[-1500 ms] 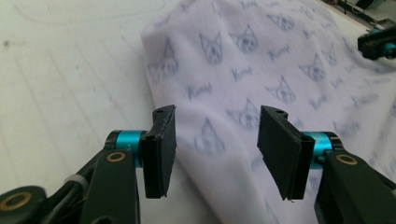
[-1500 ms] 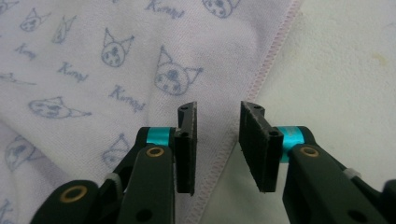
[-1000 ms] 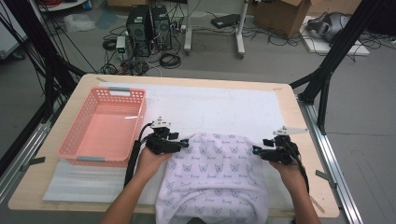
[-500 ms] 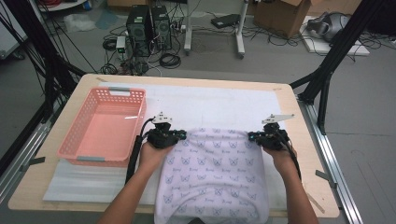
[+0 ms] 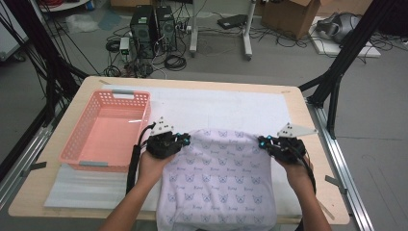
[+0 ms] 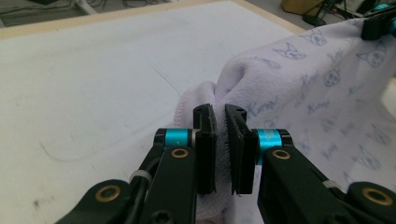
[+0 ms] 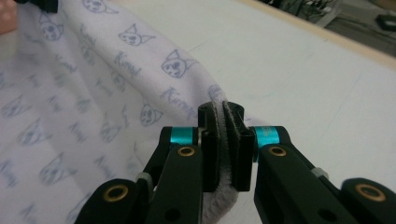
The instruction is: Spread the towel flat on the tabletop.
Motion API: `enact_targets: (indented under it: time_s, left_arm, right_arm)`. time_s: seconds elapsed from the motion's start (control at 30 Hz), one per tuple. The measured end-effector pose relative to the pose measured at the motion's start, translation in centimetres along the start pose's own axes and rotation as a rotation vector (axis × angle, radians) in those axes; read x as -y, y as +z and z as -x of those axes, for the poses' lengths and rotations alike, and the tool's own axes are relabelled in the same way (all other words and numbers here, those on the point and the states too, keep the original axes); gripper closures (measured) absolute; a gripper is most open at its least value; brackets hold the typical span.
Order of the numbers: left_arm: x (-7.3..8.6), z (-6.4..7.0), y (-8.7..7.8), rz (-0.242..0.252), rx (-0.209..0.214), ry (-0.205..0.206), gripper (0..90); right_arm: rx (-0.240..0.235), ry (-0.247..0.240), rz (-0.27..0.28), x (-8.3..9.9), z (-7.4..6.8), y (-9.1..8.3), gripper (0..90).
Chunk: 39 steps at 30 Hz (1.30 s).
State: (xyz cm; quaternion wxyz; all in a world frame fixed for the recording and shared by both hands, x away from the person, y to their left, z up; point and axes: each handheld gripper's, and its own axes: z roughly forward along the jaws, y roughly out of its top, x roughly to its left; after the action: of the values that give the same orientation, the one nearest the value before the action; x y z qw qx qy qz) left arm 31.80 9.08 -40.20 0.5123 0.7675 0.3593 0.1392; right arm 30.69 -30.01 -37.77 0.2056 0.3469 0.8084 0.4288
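The pale lilac towel printed with small cat faces [image 5: 219,180] is held up by its two far corners over the white-covered desk [image 5: 221,108], its near end draped off the front edge. The right gripper [image 7: 224,112] is pinched firmly on folded hem; the left gripper [image 6: 220,116] is narrowed on cloth with a slit showing between the fingers, so that corner could be lost if tension is pulled unevenly.

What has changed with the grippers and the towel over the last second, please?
Both grippers, left gripper and right gripper, have carried the towel forward, away from the person, and drawn closer together, so its far edge now lies further up the white mat. Each jaw pair stays clamped on a corner. The pink basket has not moved.
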Motion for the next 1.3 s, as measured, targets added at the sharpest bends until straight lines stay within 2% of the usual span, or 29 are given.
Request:
enact_targets:
  time_s: [0.3, 0.53, 0.73, 0.8, 0.83, 0.87, 0.93, 0.97, 1.07, 1.13, 1.23, 1.3]
  left_arm:
    - [4.2, 2.2, -2.5, -0.041, 0.080, 0.024, 79.6]
    - [6.9, 3.7, -3.2, -0.080, 0.108, 0.037, 78.4]
    - [7.7, 4.3, -3.7, -0.109, 0.136, 0.037, 77.4]
    - [7.7, 4.3, -3.7, -0.116, 0.148, 0.031, 73.7]
    - [7.5, 4.3, -3.6, -0.113, 0.152, 0.026, 69.5]
    - [7.2, 4.3, -3.6, -0.106, 0.144, 0.021, 64.2]
    - [6.4, 4.1, -3.5, -0.088, 0.130, 0.019, 52.1]
    - [5.9, 4.0, -3.5, -0.078, 0.125, 0.019, 49.2]
    - [4.3, 3.8, -3.2, -0.046, 0.112, 0.022, 46.2]
    - [3.1, 3.5, -2.7, -0.043, 0.106, 0.032, 45.7]
    - [1.7, 3.3, -1.2, -0.059, 0.113, 0.045, 45.6]
    - [1.1, 3.1, 0.0, -0.094, 0.132, 0.045, 45.8]
  right_arm:
    - [-0.053, -0.036, -0.065, 5.1, -3.7, -1.7, 85.0]
    - [-0.089, -0.013, -0.091, 7.3, -5.4, -3.2, 84.9]
    - [-0.107, -0.013, -0.135, 8.5, -6.9, -4.0, 85.0]
    - [-0.106, -0.031, -0.161, 8.7, -7.4, -4.0, 84.3]
    - [-0.107, -0.044, -0.171, 8.7, -7.6, -4.0, 81.3]
    - [-0.101, -0.039, -0.168, 8.6, -7.7, -4.0, 74.4]
    - [-0.092, -0.010, -0.130, 8.0, -7.2, -4.1, 63.8]
    - [-0.083, 0.012, -0.106, 7.5, -7.0, -4.3, 59.7]
    - [-0.048, 0.023, -0.044, 5.8, -6.0, -4.6, 54.9]
    - [-0.019, 0.028, -0.030, 4.9, -5.4, -4.3, 54.1]
    - [0.022, 0.070, -0.033, 4.2, -4.2, -3.1, 52.6]
    - [0.041, 0.118, -0.045, 4.2, -3.4, -2.0, 51.8]
